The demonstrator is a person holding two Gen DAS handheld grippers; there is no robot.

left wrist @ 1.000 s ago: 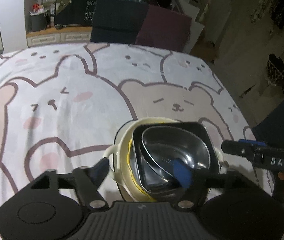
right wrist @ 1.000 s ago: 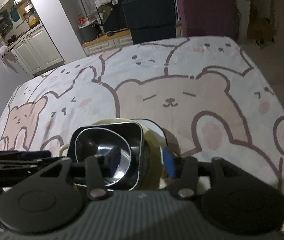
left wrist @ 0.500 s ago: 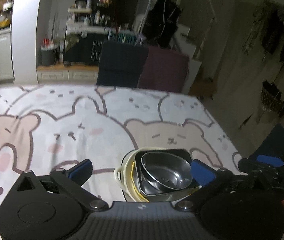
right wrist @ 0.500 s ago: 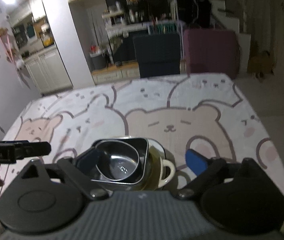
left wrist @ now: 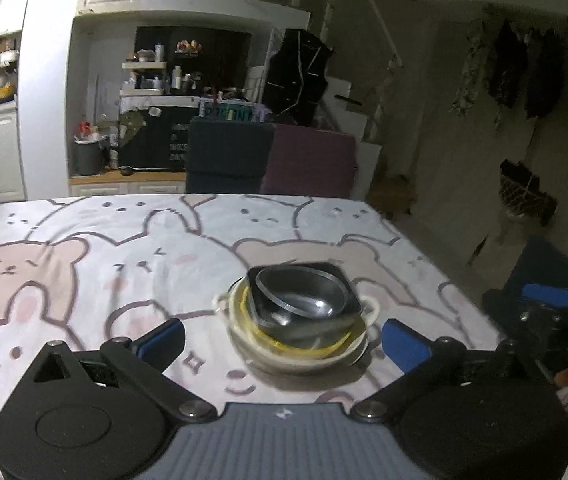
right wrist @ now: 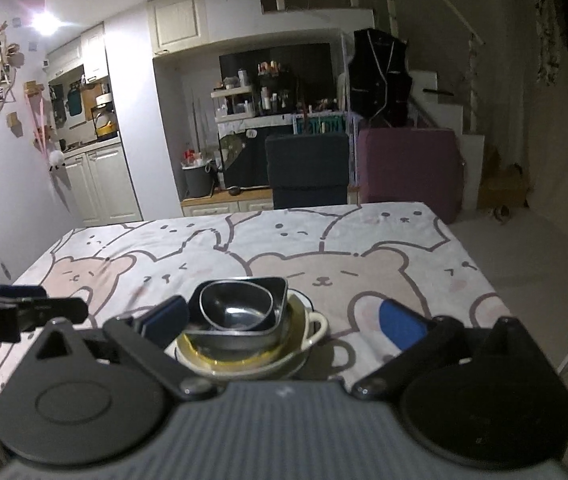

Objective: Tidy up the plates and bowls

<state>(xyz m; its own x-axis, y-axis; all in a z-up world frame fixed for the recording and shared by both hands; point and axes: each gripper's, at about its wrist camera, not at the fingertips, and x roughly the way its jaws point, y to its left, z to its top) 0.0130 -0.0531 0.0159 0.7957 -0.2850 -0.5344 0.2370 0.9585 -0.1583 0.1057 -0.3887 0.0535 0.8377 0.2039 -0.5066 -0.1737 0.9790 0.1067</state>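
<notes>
A shiny round metal bowl [left wrist: 300,298] nests tilted in a dark squarish bowl [left wrist: 338,280], both inside a cream two-handled ceramic dish [left wrist: 296,356] with a yellow inner ring. The stack sits on a desk [left wrist: 84,264] covered in a soft cloth printed with pastel bears and rabbits, in a dim room with white cabinets. The left claw [left wrist: 284,342] and right claw [right wrist: 284,318], blue-padded, have just been opening and stand wide, empty, near the stack.
</notes>
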